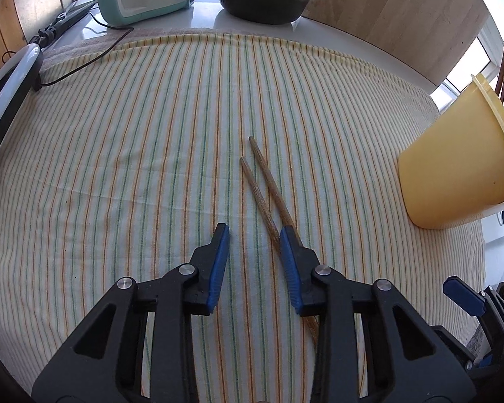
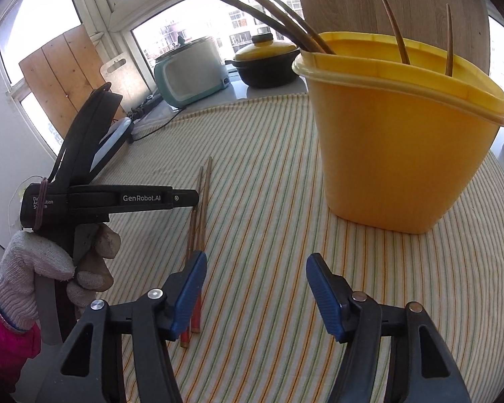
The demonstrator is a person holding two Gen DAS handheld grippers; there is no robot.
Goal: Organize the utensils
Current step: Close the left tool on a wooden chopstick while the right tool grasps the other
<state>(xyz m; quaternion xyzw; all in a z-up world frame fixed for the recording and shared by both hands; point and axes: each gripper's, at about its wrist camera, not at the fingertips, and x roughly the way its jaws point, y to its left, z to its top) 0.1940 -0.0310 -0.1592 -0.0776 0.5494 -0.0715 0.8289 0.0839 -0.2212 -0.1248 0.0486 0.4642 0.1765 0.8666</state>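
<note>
My left tongs (image 1: 254, 235) hang open over two chopsticks (image 1: 263, 188) on the cloth (image 1: 134, 154); my right tongs (image 2: 256, 262) gape empty near the bin (image 2: 393, 154).

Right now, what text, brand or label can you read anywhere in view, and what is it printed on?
"GenRobot.AI": white print on the side of the left gripper.
Small white lines further back on that gripper's body: partly hidden by a rubber band, not fully legible.
Nothing else carries readable text.

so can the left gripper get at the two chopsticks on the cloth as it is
Probably yes. The left gripper hangs just over the chopsticks on the striped cloth, jaws apart, nothing lying between. One stick sits partly under one jaw, so a small sideways shift may be needed to straddle both.
</note>
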